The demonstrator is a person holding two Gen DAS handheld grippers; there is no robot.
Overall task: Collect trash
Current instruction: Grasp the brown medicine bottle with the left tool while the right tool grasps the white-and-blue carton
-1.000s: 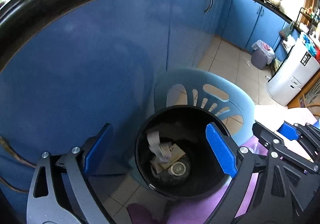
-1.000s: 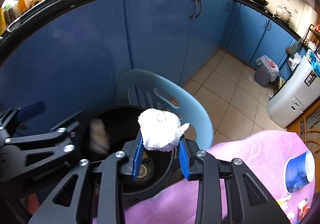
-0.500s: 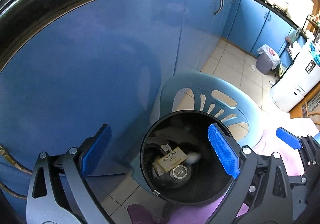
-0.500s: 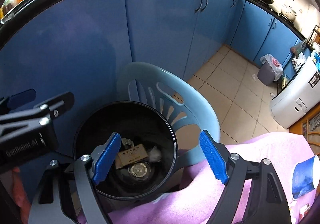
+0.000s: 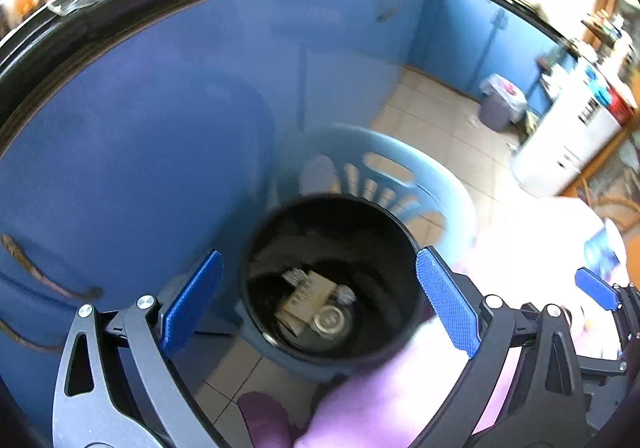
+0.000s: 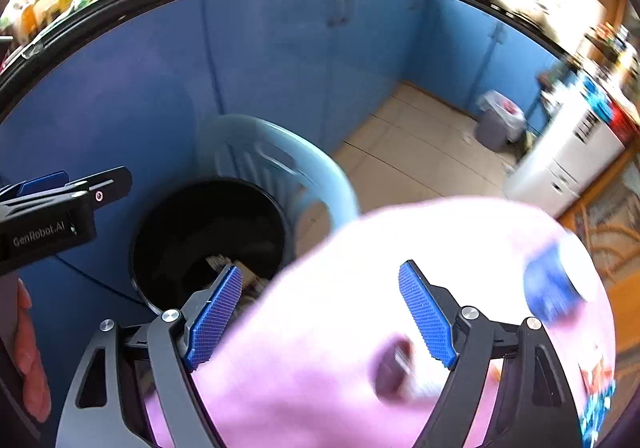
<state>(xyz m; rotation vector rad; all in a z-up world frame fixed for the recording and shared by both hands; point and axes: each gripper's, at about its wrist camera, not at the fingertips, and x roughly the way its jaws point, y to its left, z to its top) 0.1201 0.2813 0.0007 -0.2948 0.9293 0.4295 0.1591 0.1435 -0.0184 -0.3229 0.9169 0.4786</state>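
Observation:
A black round bin stands beside the pink-clothed table; it also shows in the right wrist view. Inside lie a tan carton, a round metal lid and a white wad. My left gripper is open and empty above the bin. My right gripper is open and empty over the table's near edge. A blue paper cup lies on the table at right, with a blurred dark scrap and coloured wrappers.
A light blue plastic chair stands behind the bin against blue cabinets. A grey lined waste bin and a white appliance stand on the tiled floor at the far right.
My right gripper opened and dropped the white wad into the bin, then swung right over the table. My left gripper stayed open over the bin.

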